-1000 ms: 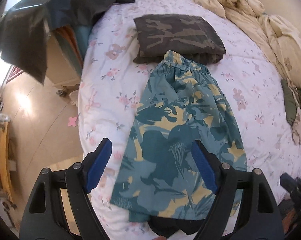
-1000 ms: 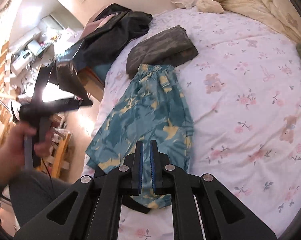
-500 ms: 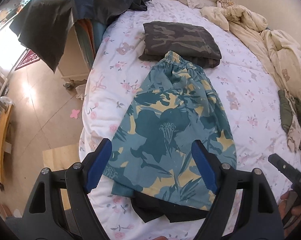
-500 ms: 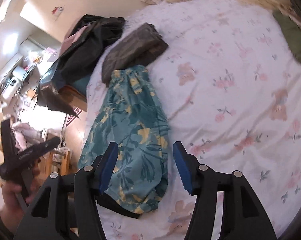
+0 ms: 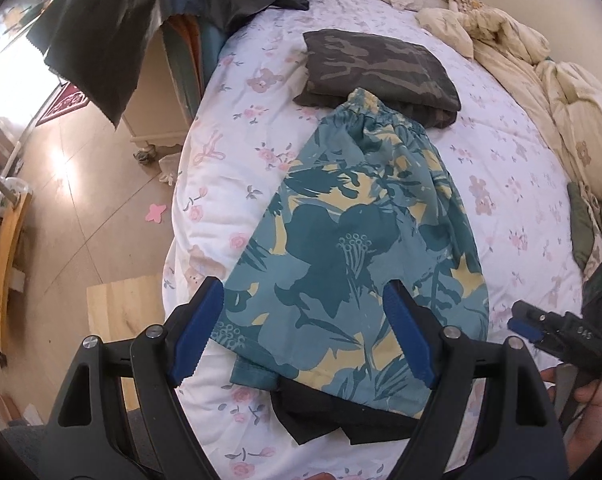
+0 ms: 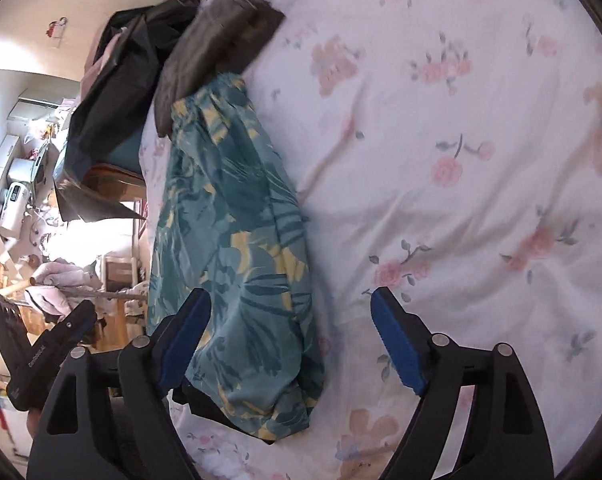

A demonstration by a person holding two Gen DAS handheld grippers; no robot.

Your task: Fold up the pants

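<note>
Floral shorts [image 5: 365, 248] spread lengthwise on the bed [image 5: 513, 168], already doubled leg over leg, waistband resting against a folded camouflage garment [image 5: 377, 68] at the far end and hems close to the near edge, with a strip of black lining or another dark layer [image 5: 333, 412] peeking out beneath the hem. Probably laid this way so that the hem end can be lifted and carried up to the waistband for the next fold. Left gripper [image 5: 307, 332] poised over the hem end, jaws wide apart and holding nothing, cloth seen below the gap between them rather than pinched. Right gripper [image 6: 289, 344] lower and nearer the sheet, its jaws having just been opening and now wide, nothing clamped; left pad over the shorts' right edge, right pad over bare flowered sheet, so the folded edge sits in the gap but apart from the pads. Both seemingly lined up for a grab at the two hem corners, not yet made. Dark clothes [image 5: 149, 20] heaped over furniture beside the bed, a crumpled cream quilt [image 5: 541, 80] toward the far side.
</note>
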